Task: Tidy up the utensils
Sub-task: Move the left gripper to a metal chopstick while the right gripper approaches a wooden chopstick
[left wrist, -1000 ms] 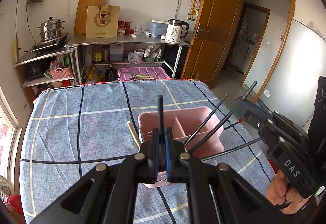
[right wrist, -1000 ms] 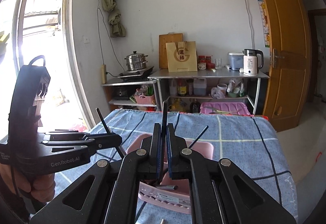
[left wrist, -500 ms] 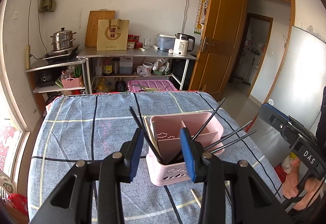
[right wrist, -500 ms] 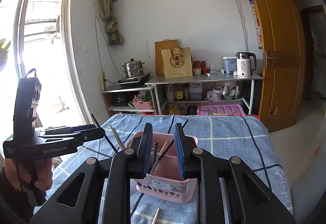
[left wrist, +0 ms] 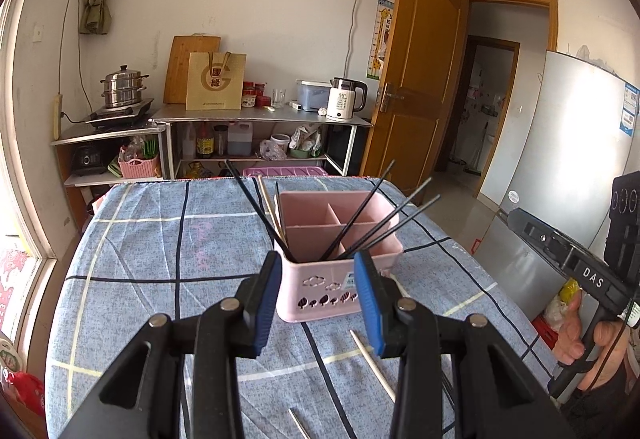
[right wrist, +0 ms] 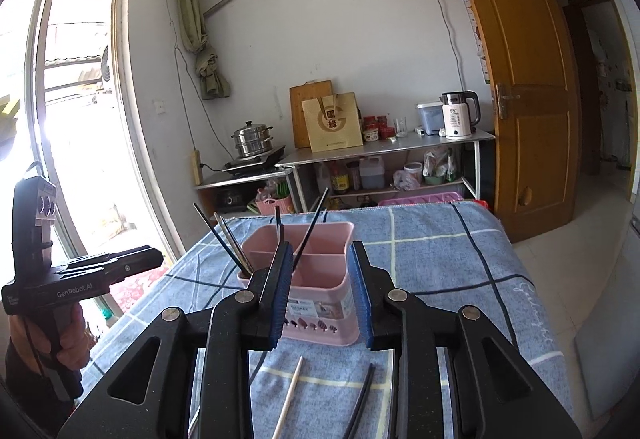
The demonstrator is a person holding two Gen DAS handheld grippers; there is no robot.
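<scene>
Both grippers hang empty above the table; the left gripper [left wrist: 316, 293] and right gripper [right wrist: 320, 291] each have jaws spread wide, holding nothing; the pink utensil basket [left wrist: 340, 267] stands mid-table on the blue checked cloth [left wrist: 160, 259], black chopsticks [left wrist: 384, 215] leaning out of its compartments; judging by this, a drop-off is finished and the next pick is due; a pale wooden chopstick [right wrist: 289, 395] and a black chopstick [right wrist: 360, 399] lie loose on the near cloth; reaching them calls for lowering without knocking the basket; nothing else blocks them.
</scene>
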